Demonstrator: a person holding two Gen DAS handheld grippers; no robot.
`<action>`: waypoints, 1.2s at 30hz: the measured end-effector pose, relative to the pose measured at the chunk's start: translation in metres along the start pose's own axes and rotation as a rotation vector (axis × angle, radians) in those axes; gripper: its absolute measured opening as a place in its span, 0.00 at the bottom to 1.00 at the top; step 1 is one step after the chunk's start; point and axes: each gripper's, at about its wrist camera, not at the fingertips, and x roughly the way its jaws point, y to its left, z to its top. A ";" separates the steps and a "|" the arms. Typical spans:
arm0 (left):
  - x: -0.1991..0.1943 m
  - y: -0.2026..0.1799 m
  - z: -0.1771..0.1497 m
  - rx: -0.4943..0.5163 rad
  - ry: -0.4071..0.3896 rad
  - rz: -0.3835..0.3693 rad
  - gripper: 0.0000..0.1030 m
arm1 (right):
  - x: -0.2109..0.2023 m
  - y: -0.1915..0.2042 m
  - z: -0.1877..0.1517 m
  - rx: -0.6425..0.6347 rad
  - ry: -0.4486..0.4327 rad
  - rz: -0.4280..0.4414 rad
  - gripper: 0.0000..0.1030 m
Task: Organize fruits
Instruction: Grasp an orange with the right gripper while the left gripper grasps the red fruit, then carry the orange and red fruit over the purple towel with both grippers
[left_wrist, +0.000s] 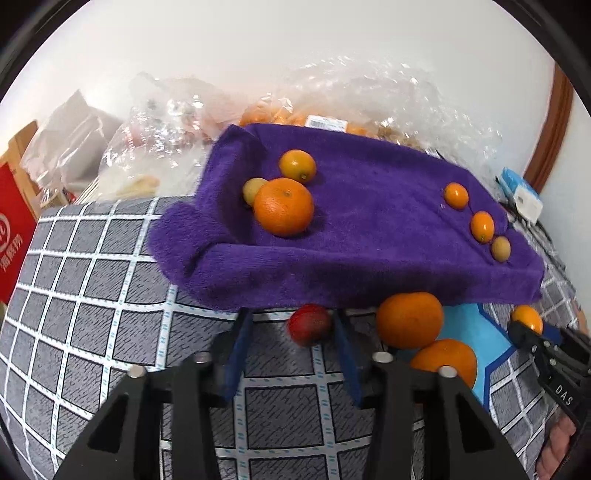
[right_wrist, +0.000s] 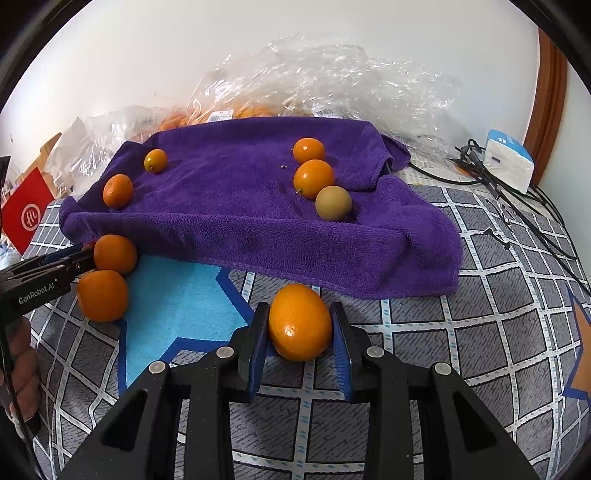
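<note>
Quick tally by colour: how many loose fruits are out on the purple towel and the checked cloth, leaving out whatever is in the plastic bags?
Orange fruit: 7
Yellow-brown fruit: 2
Red fruit: 1
Total: 10

Purple towel (right_wrist: 258, 221) edge blocks ahead, two oranges (right_wrist: 107, 277) crowd left, checkered cloth (right_wrist: 480, 332) open right

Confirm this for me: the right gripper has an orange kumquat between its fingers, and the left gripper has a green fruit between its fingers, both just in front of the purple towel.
One detail is wrong: the fruit between the left gripper fingers is a red fruit, not green, as the left wrist view shows. The rest stands: the right gripper has the orange kumquat between its fingers, both just in front of the purple towel.
</note>
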 end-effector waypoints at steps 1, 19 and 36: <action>0.000 0.003 0.000 -0.015 -0.001 -0.013 0.22 | 0.000 -0.002 0.000 0.009 -0.003 0.010 0.31; -0.043 0.005 0.005 -0.017 -0.174 -0.147 0.22 | -0.028 -0.011 0.012 0.054 -0.109 0.029 0.31; -0.072 0.041 0.077 -0.109 -0.164 -0.174 0.22 | -0.024 -0.042 0.109 0.089 -0.147 0.018 0.31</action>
